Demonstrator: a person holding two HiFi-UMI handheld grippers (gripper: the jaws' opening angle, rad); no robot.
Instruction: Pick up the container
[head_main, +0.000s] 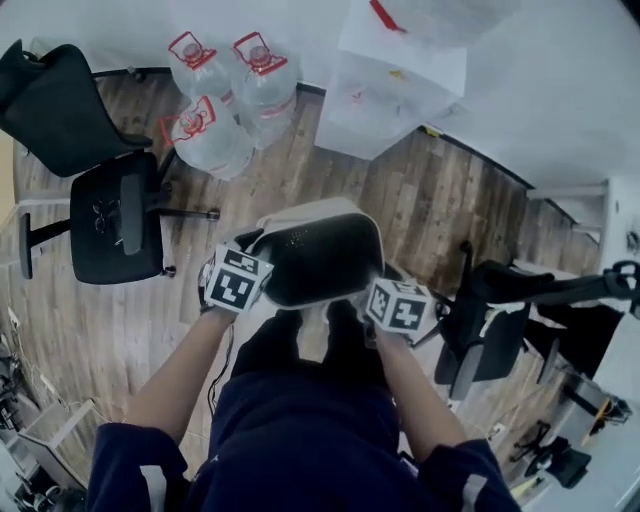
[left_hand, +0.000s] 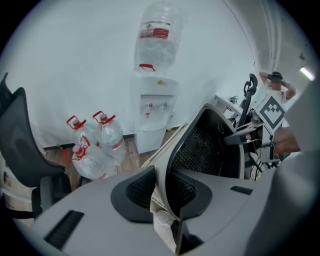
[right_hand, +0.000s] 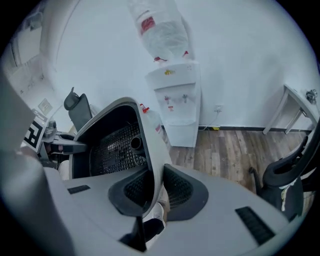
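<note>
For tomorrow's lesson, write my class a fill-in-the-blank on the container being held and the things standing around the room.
The grey plastic container with a dark mesh inside is held by exactly ____ grippers, the left gripper and the right gripper.
____ clear plastic water bottles with red caps stand on the wooden plank floor.
An upturned clear bottle sits on ____ of the white water dispenser.
Missing words: two; three; top.

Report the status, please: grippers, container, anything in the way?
Both shut: left gripper and right gripper clamp opposite walls of the container. It is held up off the floor. Nearby water bottles and chair stand apart from it.
</note>
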